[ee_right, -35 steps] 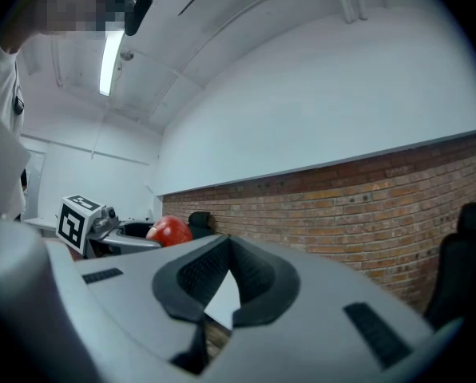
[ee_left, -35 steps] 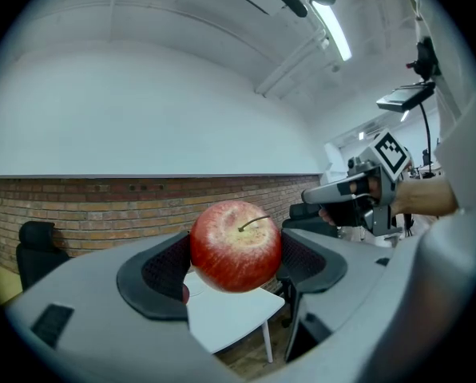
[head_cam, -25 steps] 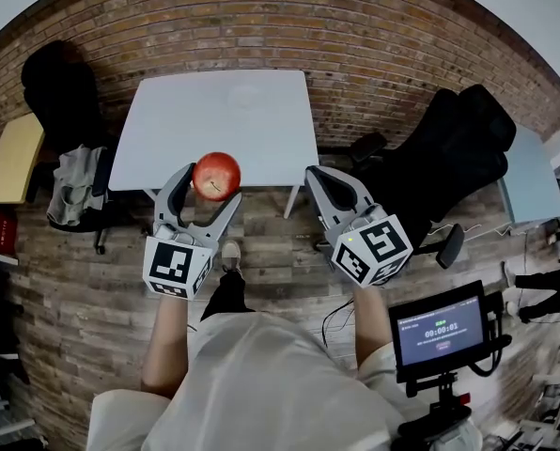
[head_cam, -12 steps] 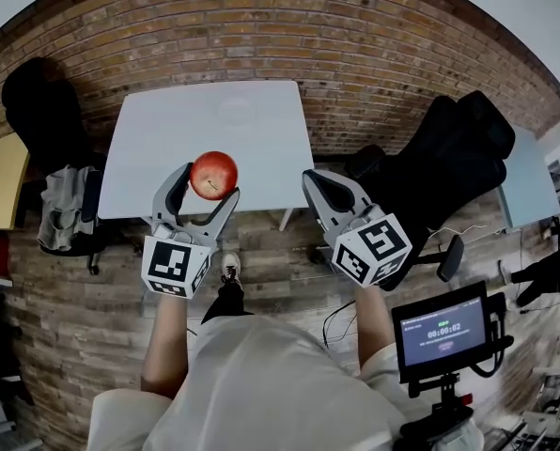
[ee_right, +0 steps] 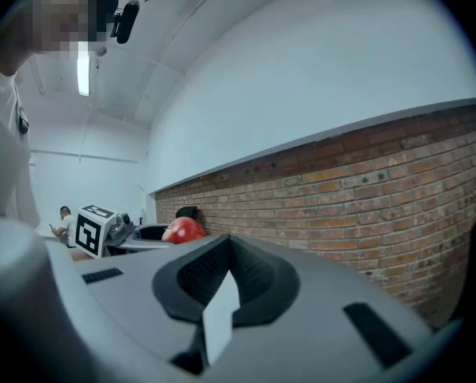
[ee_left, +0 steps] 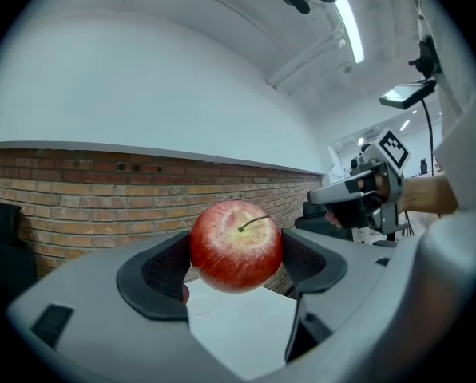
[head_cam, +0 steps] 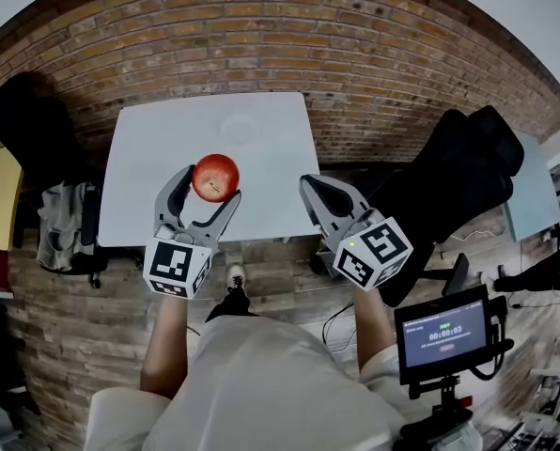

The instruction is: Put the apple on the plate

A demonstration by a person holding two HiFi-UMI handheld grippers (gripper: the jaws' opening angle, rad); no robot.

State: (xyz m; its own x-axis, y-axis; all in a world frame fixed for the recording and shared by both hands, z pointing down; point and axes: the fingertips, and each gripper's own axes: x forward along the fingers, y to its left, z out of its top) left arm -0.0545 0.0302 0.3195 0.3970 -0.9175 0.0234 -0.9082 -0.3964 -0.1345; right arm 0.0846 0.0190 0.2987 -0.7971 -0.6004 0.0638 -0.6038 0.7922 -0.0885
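Note:
My left gripper (head_cam: 208, 184) is shut on a red apple (head_cam: 215, 177), held in the air over the front part of a white table (head_cam: 158, 195). In the left gripper view the apple (ee_left: 236, 246) sits stem up between the two dark pads (ee_left: 162, 274). A clear, faint plate (head_cam: 241, 128) lies on the table's far middle, beyond the apple. My right gripper (head_cam: 312, 186) hangs at the table's front right corner, shut and holding nothing; its jaws meet in the right gripper view (ee_right: 222, 274), where the apple (ee_right: 184, 230) shows off to the left.
A brick wall (head_cam: 261, 36) runs behind the table. A black office chair (head_cam: 463, 172) stands right of it, a chair draped with clothes (head_cam: 62, 214) left of it. A screen on a stand (head_cam: 444, 332) is at my lower right. The floor is wood plank.
The table has drawn closer beneath the grippers. The apple, earlier over the floor before the table's edge, now hangs above the tabletop. Both grippers keep their grip states.

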